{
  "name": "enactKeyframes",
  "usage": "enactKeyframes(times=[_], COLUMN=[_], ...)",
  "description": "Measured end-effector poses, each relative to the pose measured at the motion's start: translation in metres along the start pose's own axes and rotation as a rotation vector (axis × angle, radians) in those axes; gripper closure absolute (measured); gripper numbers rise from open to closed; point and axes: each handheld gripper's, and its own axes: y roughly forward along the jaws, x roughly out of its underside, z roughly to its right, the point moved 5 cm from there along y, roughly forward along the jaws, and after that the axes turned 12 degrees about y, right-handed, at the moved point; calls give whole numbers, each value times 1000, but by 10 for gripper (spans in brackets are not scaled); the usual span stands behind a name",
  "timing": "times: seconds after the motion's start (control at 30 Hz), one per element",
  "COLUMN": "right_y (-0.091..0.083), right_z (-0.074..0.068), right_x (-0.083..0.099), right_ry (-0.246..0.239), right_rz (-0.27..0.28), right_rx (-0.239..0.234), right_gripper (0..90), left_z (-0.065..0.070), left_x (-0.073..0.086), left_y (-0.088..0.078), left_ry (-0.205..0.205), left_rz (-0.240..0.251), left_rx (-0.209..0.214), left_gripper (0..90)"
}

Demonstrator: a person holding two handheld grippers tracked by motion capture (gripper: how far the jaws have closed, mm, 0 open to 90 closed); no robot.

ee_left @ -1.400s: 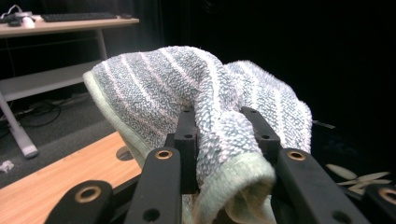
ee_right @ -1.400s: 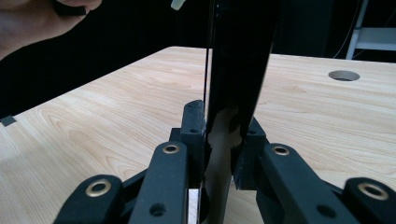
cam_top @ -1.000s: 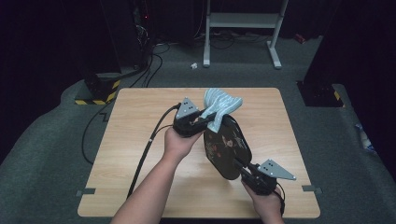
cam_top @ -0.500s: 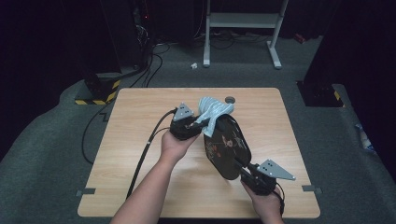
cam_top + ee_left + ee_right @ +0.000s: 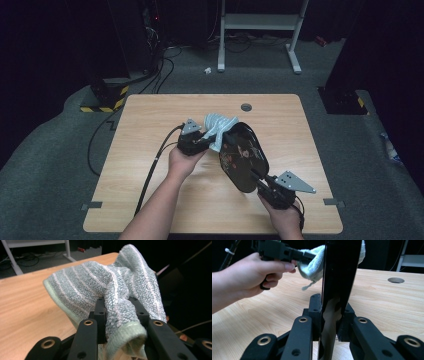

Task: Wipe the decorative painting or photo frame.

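High view, tray: A dark oval lacquered tray (image 5: 244,157) stood tilted on edge above the wooden table (image 5: 150,200), its long axis running from the near right corner toward the table's middle.
High view, right gripper: The right gripper (image 5: 261,184) was clamped on the tray's near end, close to the table's front edge.
High view, left gripper: The left gripper (image 5: 204,140) was closed on a pale green striped cloth (image 5: 218,127), which touched the tray's far upper rim.
High view, key relation: The tray lay just to the right of the cloth, so the left hand (image 5: 183,161) was the nearer one to the face to be wiped.
Left gripper view, jaws: The black jaws were pinched together on a fold of the cloth (image 5: 110,287), which billowed ahead of them.
Left gripper view, surroundings: Table (image 5: 25,312) showed at left; the dark mass at right was probably the tray, too dim to be sure.
Right gripper view, jaws: The jaws gripped the tray (image 5: 337,277) edge-on, its glossy wall rising straight up between them.
Right gripper view, cloth: The cloth (image 5: 313,262) pressed against the tray's left face, carried by the other hand (image 5: 249,277) and its gripper.
Judged next move: A stroke along the tray's long axis, toward the right gripper, appeared the natural wipe.
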Motion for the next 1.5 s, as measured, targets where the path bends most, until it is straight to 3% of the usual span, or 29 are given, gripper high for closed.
enactKeyframes(times=[0.27,0.53,1.07,1.2,1.23,1.5], right_y=[1,1,1,1,1,1], right_z=[-1,-1,-2,-1,-1,-1], right_x=[0,1,1,1,2,2], right_ry=[-3,0,-1,0,-1,-2], right_rz=[3,1,0,1,0,-1], right_rx=[1,0,1,3,3,4], right_gripper=[767,762,764,767,768,768], left_z=[1,11,29,31,30,29], left_x=[26,56,83,87,90,91], left_y=[5,15,14,13,12,11], left_ry=[-3,39,132,122,94,60], left_rz=[-50,-122,-205,-190,-168,-162], left_rx=[29,81,167,173,179,185], left_gripper=[715,715,714,713,712,708])
